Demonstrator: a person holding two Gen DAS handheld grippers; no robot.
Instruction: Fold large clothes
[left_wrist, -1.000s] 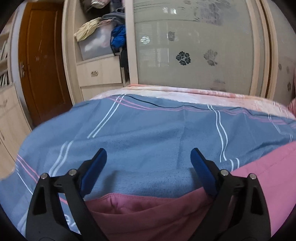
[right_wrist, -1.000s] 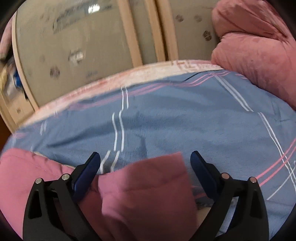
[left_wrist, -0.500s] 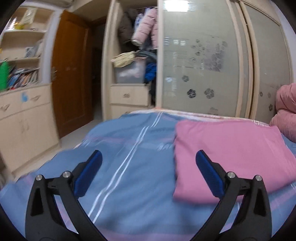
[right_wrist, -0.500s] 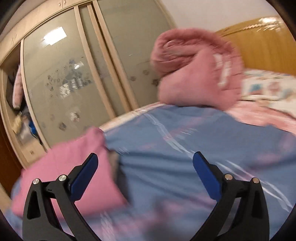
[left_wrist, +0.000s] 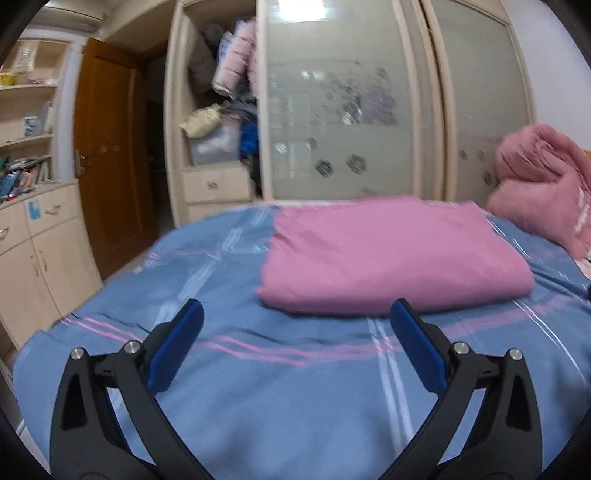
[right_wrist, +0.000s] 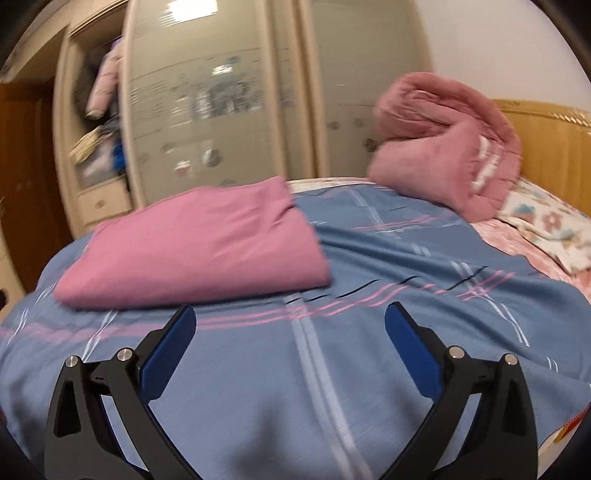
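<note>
A pink garment (left_wrist: 388, 254) lies folded into a flat rectangle on the blue striped bedspread (left_wrist: 258, 387). In the right wrist view the same folded pink garment (right_wrist: 199, 243) sits left of centre on the bedspread (right_wrist: 332, 369). My left gripper (left_wrist: 295, 321) is open, nothing between its blue pads, hovering over the bedspread short of the garment's near edge. My right gripper (right_wrist: 290, 325) is open and empty too, just in front of the garment's near right corner.
A rolled pink fleece blanket (right_wrist: 443, 147) sits at the head of the bed by a wooden headboard (right_wrist: 546, 144). Behind the bed stands a wardrobe with frosted sliding doors (left_wrist: 332, 110) and open shelves of clothes (left_wrist: 221, 122). A brown door (left_wrist: 110, 147) and cabinets (left_wrist: 33, 251) are at left.
Both grippers have pulled back from right over the pink garment. It filled the bottom of both views a second ago and now lies whole and folded ahead of them.
</note>
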